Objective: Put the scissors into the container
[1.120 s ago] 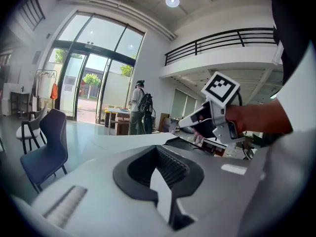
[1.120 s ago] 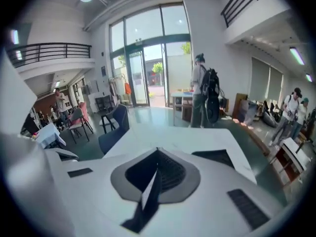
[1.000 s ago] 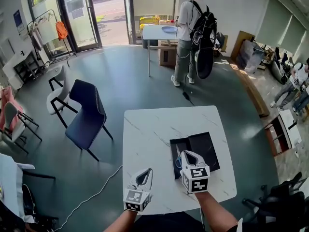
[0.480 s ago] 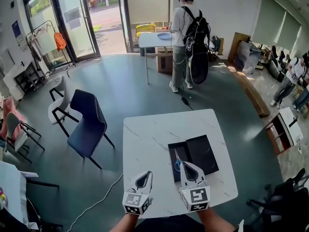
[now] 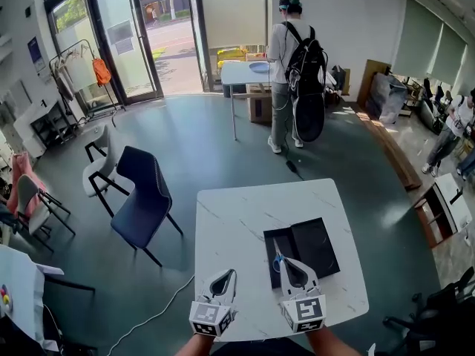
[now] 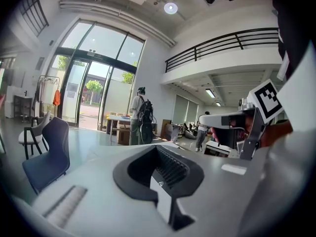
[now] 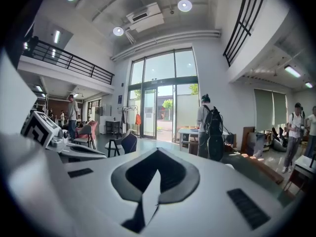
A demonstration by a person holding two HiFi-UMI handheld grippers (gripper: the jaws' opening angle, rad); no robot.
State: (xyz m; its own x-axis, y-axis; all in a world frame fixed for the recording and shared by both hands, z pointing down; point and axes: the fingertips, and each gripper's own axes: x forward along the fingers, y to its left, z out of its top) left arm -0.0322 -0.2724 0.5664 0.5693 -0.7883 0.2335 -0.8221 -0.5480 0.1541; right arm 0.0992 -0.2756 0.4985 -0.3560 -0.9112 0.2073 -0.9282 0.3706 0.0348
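Observation:
The scissors point(image 5: 275, 258), blue-handled, lie inside the flat black container point(image 5: 315, 241) near its left edge, blades pointing away from me. My right gripper point(image 5: 285, 261) hovers at the container's near-left corner, just right of the scissors' handles, shut with nothing in it. My left gripper point(image 5: 231, 273) is over the white marble table point(image 5: 230, 221), left of the container, also shut and empty. Both gripper views are tilted up at the room: the left gripper point(image 6: 158, 150) and right gripper point(image 7: 158, 153) show jaws closed together, with neither scissors nor container in sight.
A dark blue chair point(image 5: 145, 191) and a white chair point(image 5: 100, 158) stand left of the table. A person with a backpack point(image 5: 293, 73) stands at another table point(image 5: 245, 71) far ahead. A white cable point(image 5: 159, 302) runs across the floor at the near left.
My right gripper has drawn back from over the container toward the table's near edge. The scissors stay lying in the container. My left gripper has hardly moved.

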